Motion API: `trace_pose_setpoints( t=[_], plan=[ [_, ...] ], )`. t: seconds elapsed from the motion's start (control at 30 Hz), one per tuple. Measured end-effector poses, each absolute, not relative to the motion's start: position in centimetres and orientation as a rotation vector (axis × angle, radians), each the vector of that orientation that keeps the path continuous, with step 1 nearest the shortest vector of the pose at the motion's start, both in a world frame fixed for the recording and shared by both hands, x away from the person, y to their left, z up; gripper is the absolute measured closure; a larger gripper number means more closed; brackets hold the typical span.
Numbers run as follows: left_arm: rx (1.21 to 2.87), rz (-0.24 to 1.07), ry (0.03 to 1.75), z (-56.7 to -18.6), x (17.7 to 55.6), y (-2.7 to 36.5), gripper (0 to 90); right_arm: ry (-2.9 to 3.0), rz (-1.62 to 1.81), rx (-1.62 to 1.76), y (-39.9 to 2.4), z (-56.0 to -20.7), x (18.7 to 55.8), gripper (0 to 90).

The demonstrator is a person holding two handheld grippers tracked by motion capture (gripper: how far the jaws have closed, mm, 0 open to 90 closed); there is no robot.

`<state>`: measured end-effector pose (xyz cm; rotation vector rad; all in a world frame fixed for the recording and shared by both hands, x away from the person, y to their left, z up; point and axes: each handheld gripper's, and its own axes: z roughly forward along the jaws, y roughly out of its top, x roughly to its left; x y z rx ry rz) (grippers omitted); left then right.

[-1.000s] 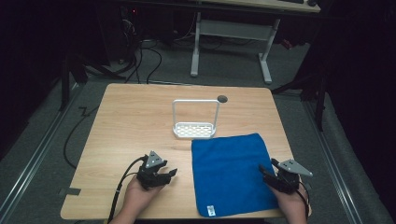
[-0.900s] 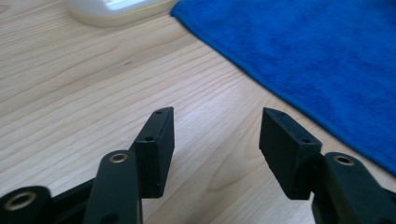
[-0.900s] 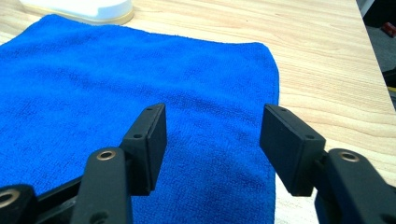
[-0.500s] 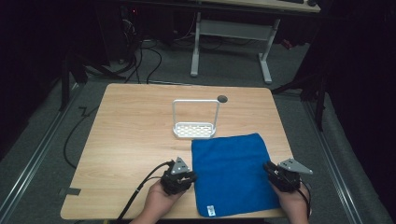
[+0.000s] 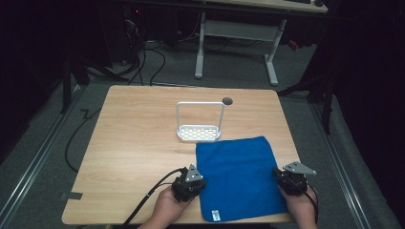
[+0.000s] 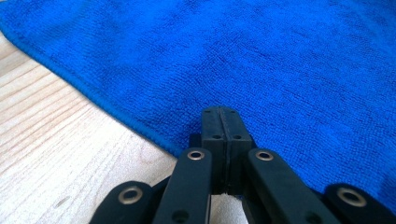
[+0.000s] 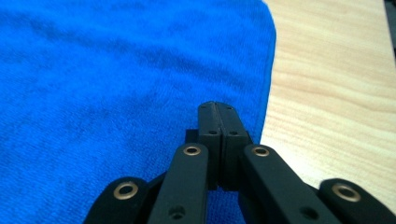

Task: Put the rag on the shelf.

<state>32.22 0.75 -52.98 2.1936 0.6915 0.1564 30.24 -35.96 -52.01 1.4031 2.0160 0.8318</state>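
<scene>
High view: flat blue microfibre cloth [image 5: 237, 177] lies at the near right of the light wooden table [image 5: 133, 143]; white wire-handled rack [image 5: 200, 125] sits mid-table. Left gripper [image 5: 190, 183] at the cloth's left edge, right gripper [image 5: 290, 178] at its right edge.

Left gripper view: jaws pressed together over the hem, nothing pinched.

Right gripper view: jaws closed, empty.

Likely pre-grasp; next needs opening and pinching the edges.

White wire rack [image 5: 200, 125] upright mid-table [image 5: 138, 138], near grommet hole [image 5: 227, 101].
</scene>
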Motion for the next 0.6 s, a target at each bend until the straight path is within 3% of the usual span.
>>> trace_pose_setpoints(
  t=[0.6],
  plan=[
    [2.198,0.144,0.705,-52.9,31.8,2.7,90.0,2.093,0.827,1.383,-34.8,-52.5,29.6,90.0]
  ],
)
